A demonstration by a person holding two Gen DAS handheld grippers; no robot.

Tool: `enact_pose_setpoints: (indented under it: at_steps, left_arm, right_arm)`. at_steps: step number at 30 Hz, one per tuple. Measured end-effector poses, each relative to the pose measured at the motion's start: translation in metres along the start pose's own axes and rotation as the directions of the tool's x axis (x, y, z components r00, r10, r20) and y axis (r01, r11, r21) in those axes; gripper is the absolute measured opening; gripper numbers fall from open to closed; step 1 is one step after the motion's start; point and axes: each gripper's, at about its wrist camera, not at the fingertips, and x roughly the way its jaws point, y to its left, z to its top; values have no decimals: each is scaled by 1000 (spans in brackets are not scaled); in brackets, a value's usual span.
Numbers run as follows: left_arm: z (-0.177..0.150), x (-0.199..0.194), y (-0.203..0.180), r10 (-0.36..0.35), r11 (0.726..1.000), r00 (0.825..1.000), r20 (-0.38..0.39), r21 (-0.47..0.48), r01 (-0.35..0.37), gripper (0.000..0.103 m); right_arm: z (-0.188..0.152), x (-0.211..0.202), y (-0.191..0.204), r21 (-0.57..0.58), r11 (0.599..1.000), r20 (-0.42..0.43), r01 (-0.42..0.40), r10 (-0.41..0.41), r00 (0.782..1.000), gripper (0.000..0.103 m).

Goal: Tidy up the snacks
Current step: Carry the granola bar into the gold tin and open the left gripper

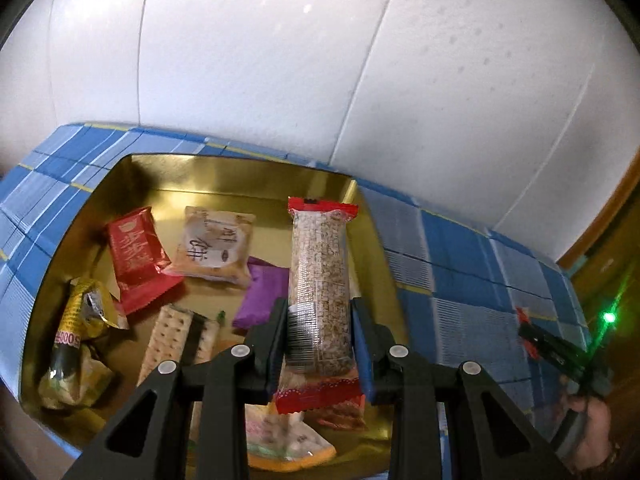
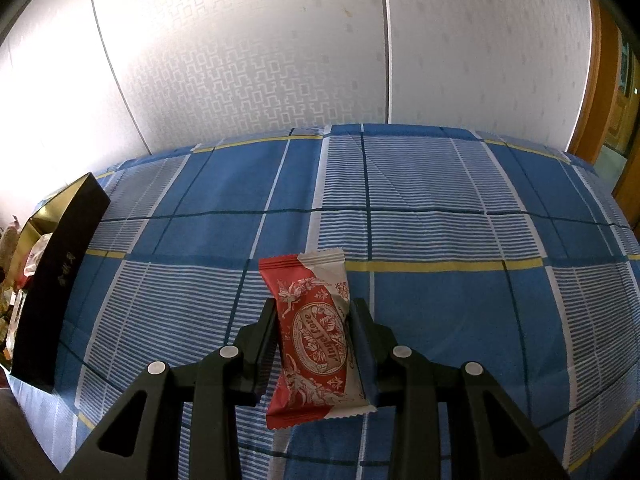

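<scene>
The left gripper (image 1: 318, 332) squeezes a grain bar (image 1: 319, 280) above the gold box (image 1: 372, 232). The right gripper (image 2: 314, 336) squeezes a red snack (image 2: 314, 332) over the bed (image 2: 440, 208).

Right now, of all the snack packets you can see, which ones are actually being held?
Two: the long clear-wrapped grain bar with red ends, clamped in the left gripper above the gold tin, and the red-and-white packet in the right gripper. The others lie loose in the tin.
</scene>
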Motion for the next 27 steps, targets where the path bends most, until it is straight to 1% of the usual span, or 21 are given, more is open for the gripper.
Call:
enact_pose_setpoints:
  at_steps: [4,9,14,15,17,18,19,21,23,25,27]
  left_arm:
    - [12,22,-7,32,999,998,-45,10,-31,31]
    - [31,56,-7,77,995,991,-113,-51,-83,31]
    - [46,76,-1,79,982,985,-153,-161,-103,31]
    - [49,81,1,66,977,984,-164,-189,-97,31]
    - [50,85,3,58,972,983,-172,-216,-95,31]
    - [51,88,3,51,971,984,-171,-222,-89,34]
    - [53,90,3,38,973,985,-170,-218,-75,36]
    - [52,89,0,38,979,986,-161,-191,-69,39]
    - [48,87,-2,55,985,987,-154,-154,-79,39]
    - [46,84,-2,66,986,987,-149,-142,-88,39]
    - [42,77,1,65,988,990,-124,-129,-81,39]
  right_arm:
    - [1,0,0,5,1000,-3,-3,3,1000,36]
    - [1,1,-4,19,1000,-5,-20,20,1000,36]
    - [2,1,-5,30,999,-6,-23,23,1000,36]
    - [2,1,-5,31,999,-6,-22,23,1000,36]
    - [2,1,-4,30,999,-6,-22,22,1000,36]
    - [2,1,-4,30,999,-6,-22,22,1000,36]
    - [2,1,-4,29,999,-6,-22,22,1000,36]
    - [2,1,-4,29,999,-6,-20,21,1000,36]
    - [2,2,-3,29,999,-5,-18,18,1000,36]
    - [2,2,-2,28,1000,-4,-12,12,1000,36]
    - [2,2,-1,22,1000,-2,-6,6,1000,36]
